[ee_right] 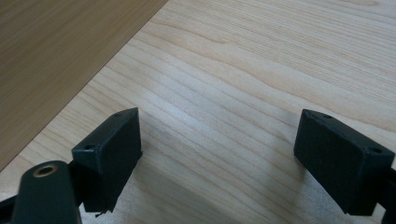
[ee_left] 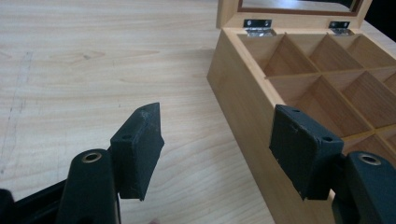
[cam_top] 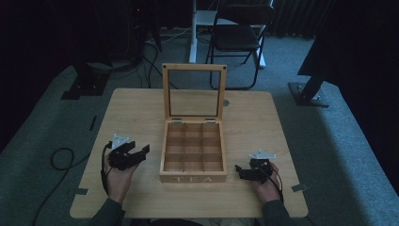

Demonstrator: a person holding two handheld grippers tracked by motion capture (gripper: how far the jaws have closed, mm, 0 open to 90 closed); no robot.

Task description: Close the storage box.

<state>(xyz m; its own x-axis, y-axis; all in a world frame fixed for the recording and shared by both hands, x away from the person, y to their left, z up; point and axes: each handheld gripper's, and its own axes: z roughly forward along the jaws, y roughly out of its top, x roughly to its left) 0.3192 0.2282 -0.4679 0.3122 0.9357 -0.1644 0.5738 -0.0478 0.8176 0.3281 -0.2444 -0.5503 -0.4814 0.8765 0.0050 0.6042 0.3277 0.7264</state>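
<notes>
A wooden tea box (cam_top: 193, 153) sat at the middle of the light wooden table (cam_top: 254, 122), nearer the person's edge than the far one. Its lid (cam_top: 194, 92) stood open, upright on two metal hinges (ee_left: 257, 25) at the back wall; the lid was a wooden frame around a clear pane, and the table and floor behind showed through it. Inside, thin wooden dividers cut the box into a grid of nine compartments, three across and three deep. Every compartment that could be seen to its floor held nothing; from the left gripper view the near ones showed bare wood at the bottom. The front wall carried the word "TEA" (cam_top: 193, 179) in pale capital letters. No other writing could be read.

The left gripper (cam_top: 139, 153) lay just beside the box's left wall, held in the person's left hand (cam_top: 117, 175), jaws spread wide and released, nothing between them. In the left gripper view its right jaw hung close by the box's side wall; whether it touched could not be told.

The right gripper (cam_top: 241, 171) rested low over the table, right of the box's front corner, in the right hand (cam_top: 266, 184), jaws likewise parted and grasping nothing; bare tabletop showed between them in the right gripper view.

Beyond the table stood a dark folding chair (cam_top: 240, 37) on grey carpet, with black stand feet (cam_top: 84, 87) to either side and a cable (cam_top: 61, 157) looped on the floor at left.
</notes>
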